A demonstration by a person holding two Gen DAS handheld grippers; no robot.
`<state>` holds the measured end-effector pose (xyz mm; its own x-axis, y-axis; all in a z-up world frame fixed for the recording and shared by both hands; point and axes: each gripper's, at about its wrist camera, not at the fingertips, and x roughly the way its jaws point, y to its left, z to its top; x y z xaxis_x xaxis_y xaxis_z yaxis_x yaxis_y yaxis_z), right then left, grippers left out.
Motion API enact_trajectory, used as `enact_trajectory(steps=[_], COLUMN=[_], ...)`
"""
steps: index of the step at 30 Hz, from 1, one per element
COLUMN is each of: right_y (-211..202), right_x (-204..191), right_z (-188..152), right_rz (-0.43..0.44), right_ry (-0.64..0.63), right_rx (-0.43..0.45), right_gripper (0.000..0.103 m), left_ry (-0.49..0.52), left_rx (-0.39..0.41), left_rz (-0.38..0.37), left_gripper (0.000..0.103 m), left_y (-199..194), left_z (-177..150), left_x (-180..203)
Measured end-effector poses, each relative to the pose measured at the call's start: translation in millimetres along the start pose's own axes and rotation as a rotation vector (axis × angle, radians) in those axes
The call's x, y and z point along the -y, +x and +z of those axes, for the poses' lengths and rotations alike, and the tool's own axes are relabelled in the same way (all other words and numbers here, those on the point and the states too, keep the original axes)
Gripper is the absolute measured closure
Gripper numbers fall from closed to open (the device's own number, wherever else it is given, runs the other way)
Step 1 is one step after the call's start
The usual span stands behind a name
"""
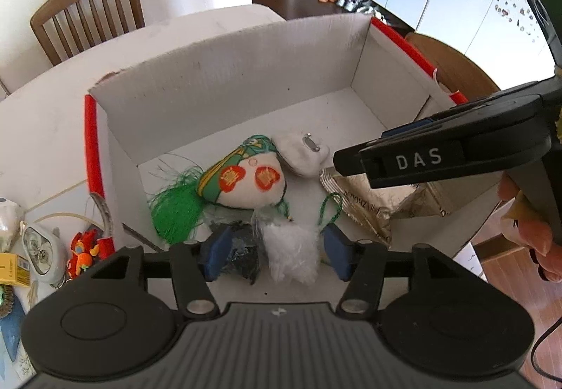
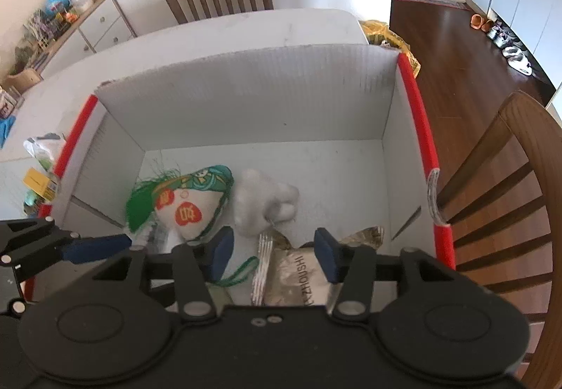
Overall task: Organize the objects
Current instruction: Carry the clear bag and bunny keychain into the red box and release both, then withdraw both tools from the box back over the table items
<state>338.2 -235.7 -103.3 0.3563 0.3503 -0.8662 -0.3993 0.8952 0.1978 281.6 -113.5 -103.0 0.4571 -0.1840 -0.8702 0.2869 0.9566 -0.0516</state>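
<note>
A white cardboard box (image 1: 228,48) (image 2: 246,62) with red edges stands on the table. Inside lie a cream plush toy with a green tassel (image 1: 242,178) (image 2: 186,203), a white fluffy pouch (image 1: 302,153) (image 2: 260,203) and a foil packet (image 1: 372,199) (image 2: 295,273). My left gripper (image 1: 277,254) is open low in the box, with a crumpled clear bag (image 1: 291,255) and a dark scrap lying loose between its pads. My right gripper (image 2: 273,257) is open over the foil packet, with a gap beside its left pad. Its fingers (image 1: 404,164) reach in from the right.
Left of the box on the table are an orange toy (image 1: 82,252), a yellow carton (image 1: 12,269) and a pale shell-like object (image 1: 42,248). Wooden chairs (image 1: 87,10) (image 2: 498,185) stand behind and to the right of the table. A pink plush (image 1: 527,231) is at the right.
</note>
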Motion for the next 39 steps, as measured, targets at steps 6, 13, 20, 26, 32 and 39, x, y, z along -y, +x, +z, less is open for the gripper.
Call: enact_trajectory(steps=[6,13,20,26,32,39], right_y=[-22,-54,-85,-108,-131,-144], right_x=[-2,-9,-18,-31,-52,-87], right_z=[-1,-9,-21,-28,-35,-44], right_rz=[0.037,0.05,0.081,0.097,0.114,0.147], right_ry=[0.022,0.001,0.006,0.005,0.0,-0.026], right_rx=[0.039,0.099,0.164,0.215,0.278,0.337], right_gripper=[0.052,0.049,0.049,0.049,0.04,0.028], left_ry=[-0.01,-0.038,-0.047,-0.06,-0.063,-0.071], left_rx=[0.043,0.107,0.169,0.219,0.278,0.343], left_rz=[0.009,0.022,0.021,0.013,0.006,0.02], left_gripper=[0.045,0.045,0.045,0.045,0.036,0.024], left_y=[-19,-48,-80,-109,-138,-165], left_z=[-5,-13,-23,-32,-44,-60], left_x=[-1,-7,-13,-19,-35,-65])
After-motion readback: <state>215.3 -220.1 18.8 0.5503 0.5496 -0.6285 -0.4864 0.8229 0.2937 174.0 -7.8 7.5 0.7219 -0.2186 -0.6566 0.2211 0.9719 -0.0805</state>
